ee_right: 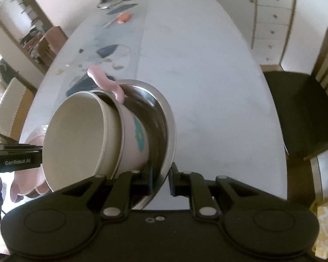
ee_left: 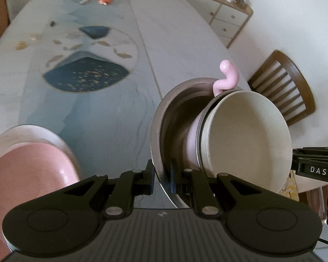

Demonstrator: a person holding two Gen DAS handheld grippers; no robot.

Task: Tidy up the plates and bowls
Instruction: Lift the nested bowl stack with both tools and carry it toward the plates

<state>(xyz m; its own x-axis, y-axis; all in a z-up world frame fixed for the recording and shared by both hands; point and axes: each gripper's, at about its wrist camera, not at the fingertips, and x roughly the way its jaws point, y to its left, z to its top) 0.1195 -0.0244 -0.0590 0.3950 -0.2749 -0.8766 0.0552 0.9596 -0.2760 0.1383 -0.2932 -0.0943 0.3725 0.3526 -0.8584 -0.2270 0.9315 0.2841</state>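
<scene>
A steel bowl (ee_left: 175,113) hangs tilted above the table with a pink cup-like bowl (ee_left: 191,139) nested in it and a cream bowl (ee_left: 247,135) inside that. A curly pink handle (ee_left: 228,76) sticks up behind them. My left gripper (ee_left: 161,179) is shut on the steel bowl's rim at one side. My right gripper (ee_right: 160,179) is shut on the same steel bowl (ee_right: 164,118) rim at the opposite side; the cream bowl (ee_right: 76,135) faces left in the right wrist view. A pink plate (ee_left: 30,170) on a pale plate (ee_left: 28,133) lies at the lower left.
The long grey table (ee_left: 185,43) carries a round patterned mat (ee_left: 87,59) and small items at its far end. A wooden chair (ee_left: 284,87) stands at the right, a white drawer cabinet (ee_right: 271,19) beyond it, and a dark-seated chair (ee_right: 299,109) beside the table.
</scene>
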